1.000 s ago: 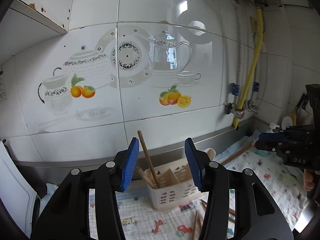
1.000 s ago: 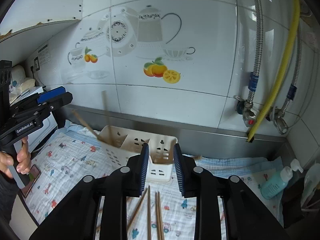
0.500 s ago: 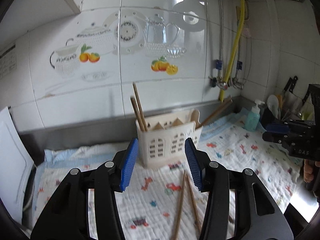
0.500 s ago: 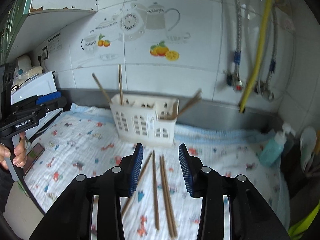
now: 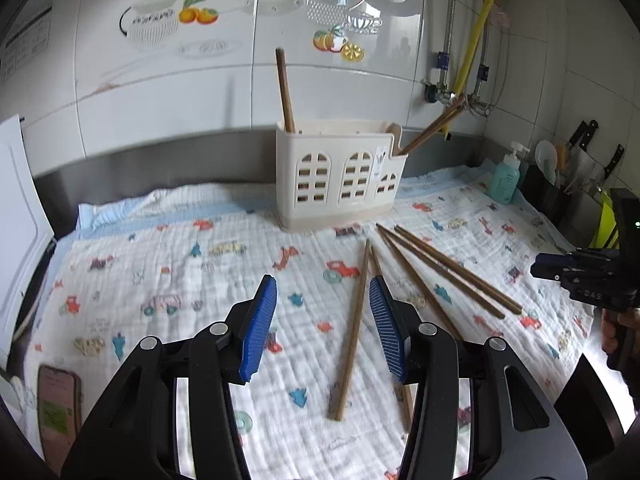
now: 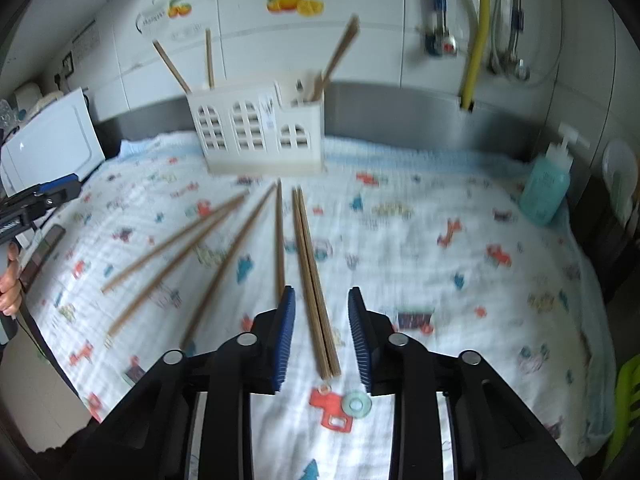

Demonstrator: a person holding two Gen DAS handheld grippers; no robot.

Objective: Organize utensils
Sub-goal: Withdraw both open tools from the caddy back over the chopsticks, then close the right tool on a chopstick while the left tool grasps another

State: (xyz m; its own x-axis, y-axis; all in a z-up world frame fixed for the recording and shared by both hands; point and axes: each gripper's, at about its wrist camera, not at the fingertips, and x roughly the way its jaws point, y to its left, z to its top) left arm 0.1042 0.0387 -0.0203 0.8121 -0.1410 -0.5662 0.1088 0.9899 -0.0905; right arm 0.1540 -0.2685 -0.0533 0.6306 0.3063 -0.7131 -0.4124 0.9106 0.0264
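Note:
A cream utensil holder (image 5: 340, 178) stands at the back of the printed cloth, with chopsticks standing in it; it also shows in the right wrist view (image 6: 256, 134). Several loose wooden chopsticks (image 5: 354, 324) lie on the cloth in front of it. My left gripper (image 5: 322, 322) is open and empty, above the cloth just left of one chopstick. My right gripper (image 6: 320, 332) is open, with a pair of chopsticks (image 6: 314, 292) lying between its fingers. The right gripper also shows at the right edge of the left wrist view (image 5: 576, 276).
A teal soap bottle (image 6: 546, 192) stands at the back right, with knives and utensils (image 5: 576, 160) beyond it. A phone (image 5: 58, 412) lies at the cloth's front left. A white appliance (image 6: 48, 148) stands at the left. Tiled wall and pipes (image 5: 472, 40) are behind.
Both grippers have pulled back and tilted down from the holder toward the cloth. The loose chopsticks now lie close under them, one pair between the right gripper's fingers.

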